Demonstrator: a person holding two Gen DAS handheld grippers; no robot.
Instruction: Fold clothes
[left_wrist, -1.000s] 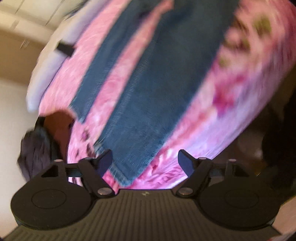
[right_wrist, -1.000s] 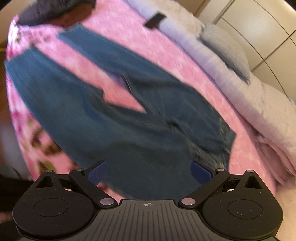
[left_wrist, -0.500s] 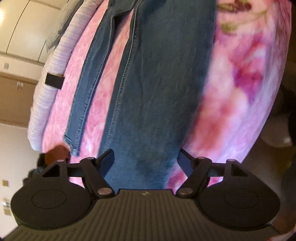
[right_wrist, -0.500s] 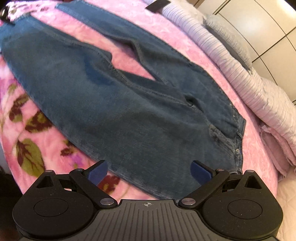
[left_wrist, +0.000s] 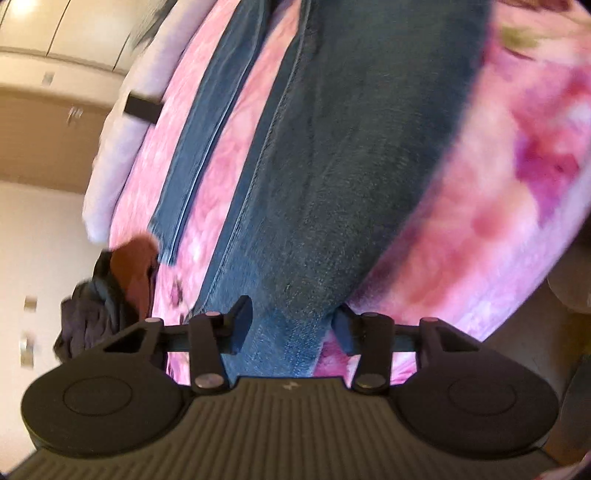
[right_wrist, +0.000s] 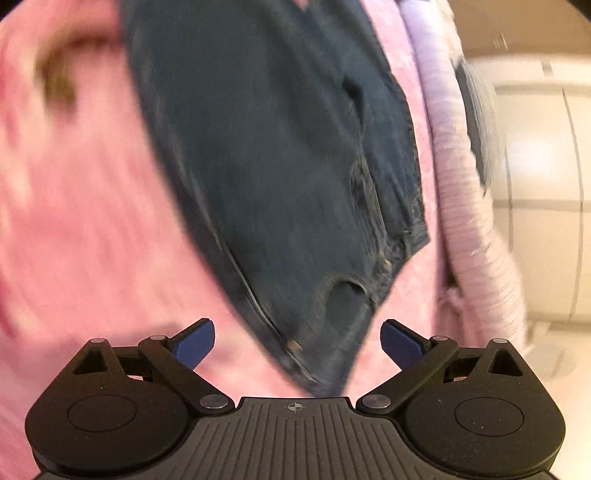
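Note:
A pair of blue jeans (left_wrist: 332, 166) lies flat on a pink flowered bedspread (left_wrist: 517, 184), legs apart. My left gripper (left_wrist: 291, 328) is open, its fingers either side of the hem end of the near leg. In the right wrist view the jeans' waist end (right_wrist: 295, 184) with its pocket and rivets points toward me. My right gripper (right_wrist: 297, 341) is open just above the waistband corner, holding nothing. Both views are blurred by motion.
A folded lilac quilt (right_wrist: 465, 184) and grey pillow (right_wrist: 476, 122) lie along the far side of the bed. A small black object (left_wrist: 142, 107) sits on the quilt. Dark clothes (left_wrist: 92, 314) hang at the bed's foot. White cupboards (right_wrist: 543, 184) stand behind.
The left gripper has moved down toward the hem of the near leg. The right gripper has swung to the waist end and dropped close to the waistband. Both stay open.

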